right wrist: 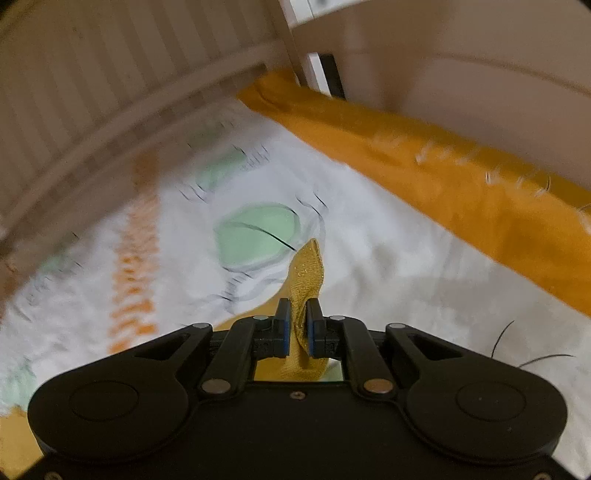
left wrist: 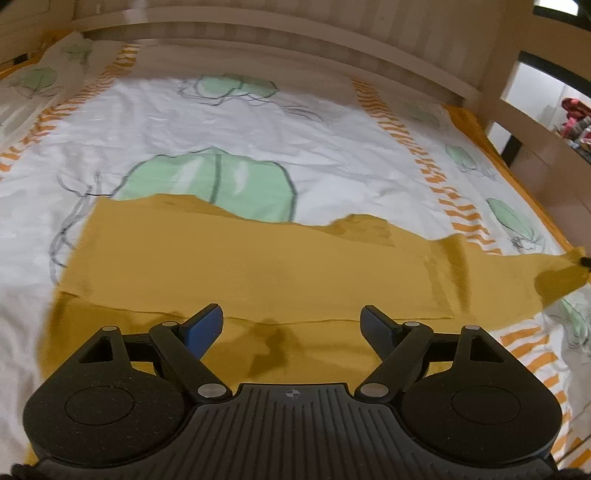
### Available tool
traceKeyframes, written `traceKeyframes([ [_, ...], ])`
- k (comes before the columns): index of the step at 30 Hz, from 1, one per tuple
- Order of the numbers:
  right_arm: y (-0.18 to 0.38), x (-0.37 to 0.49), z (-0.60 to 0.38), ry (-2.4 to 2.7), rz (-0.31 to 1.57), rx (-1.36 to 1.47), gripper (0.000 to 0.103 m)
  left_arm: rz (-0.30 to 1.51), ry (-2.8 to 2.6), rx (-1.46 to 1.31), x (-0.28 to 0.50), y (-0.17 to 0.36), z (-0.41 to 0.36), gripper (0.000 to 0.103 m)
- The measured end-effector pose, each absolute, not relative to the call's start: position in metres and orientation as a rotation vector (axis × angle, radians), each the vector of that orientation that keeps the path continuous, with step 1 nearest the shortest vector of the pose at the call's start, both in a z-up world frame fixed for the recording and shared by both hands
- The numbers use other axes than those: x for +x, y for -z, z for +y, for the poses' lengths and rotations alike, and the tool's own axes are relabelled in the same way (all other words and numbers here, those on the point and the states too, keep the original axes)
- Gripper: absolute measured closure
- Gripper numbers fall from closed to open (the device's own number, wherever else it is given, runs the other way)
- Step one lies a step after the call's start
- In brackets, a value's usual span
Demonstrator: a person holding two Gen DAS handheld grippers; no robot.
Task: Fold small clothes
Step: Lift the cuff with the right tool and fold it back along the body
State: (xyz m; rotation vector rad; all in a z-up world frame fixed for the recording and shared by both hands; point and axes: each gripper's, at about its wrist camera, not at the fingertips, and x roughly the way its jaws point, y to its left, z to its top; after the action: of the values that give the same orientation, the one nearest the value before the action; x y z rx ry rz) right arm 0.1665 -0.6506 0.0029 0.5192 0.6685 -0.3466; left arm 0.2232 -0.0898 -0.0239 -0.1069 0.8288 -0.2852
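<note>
Two grippers work over a bed whose sheet point(left wrist: 229, 122) is white cotton, creased, printed with pale green leaves and orange chevron stripes. Slatted beige rails point(left wrist: 258, 33) fence the far side, and an orange edge point(right wrist: 461, 173) runs along the mattress. Flat on the sheet lies a mustard knit garment point(left wrist: 240, 266), smooth and long. The left gripper point(left wrist: 291, 321) hovers over it, jaws wide apart. The right gripper point(right wrist: 297, 325) is clamped on the garment's corner, which stands up between the blue pads point(right wrist: 283, 325).

The garment point(left wrist: 258, 266) lies spread on the bedsheet point(left wrist: 221, 122) — headboard point(left wrist: 258, 33) behind, its right corner lifted.
</note>
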Motion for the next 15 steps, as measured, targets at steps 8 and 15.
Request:
traceKeyframes([
  [8, -0.081, 0.167, -0.586, 0.227, 0.622, 0.522, 0.087, 0.823, 0.240, -0.143, 0.228, 0.017, -0.024, 0.022],
  [15, -0.127, 0.181, -0.496, 0.050, 0.595, 0.513, 0.087, 0.810, 0.197, -0.180, 0.239, 0.012, 0.038, 0.022],
])
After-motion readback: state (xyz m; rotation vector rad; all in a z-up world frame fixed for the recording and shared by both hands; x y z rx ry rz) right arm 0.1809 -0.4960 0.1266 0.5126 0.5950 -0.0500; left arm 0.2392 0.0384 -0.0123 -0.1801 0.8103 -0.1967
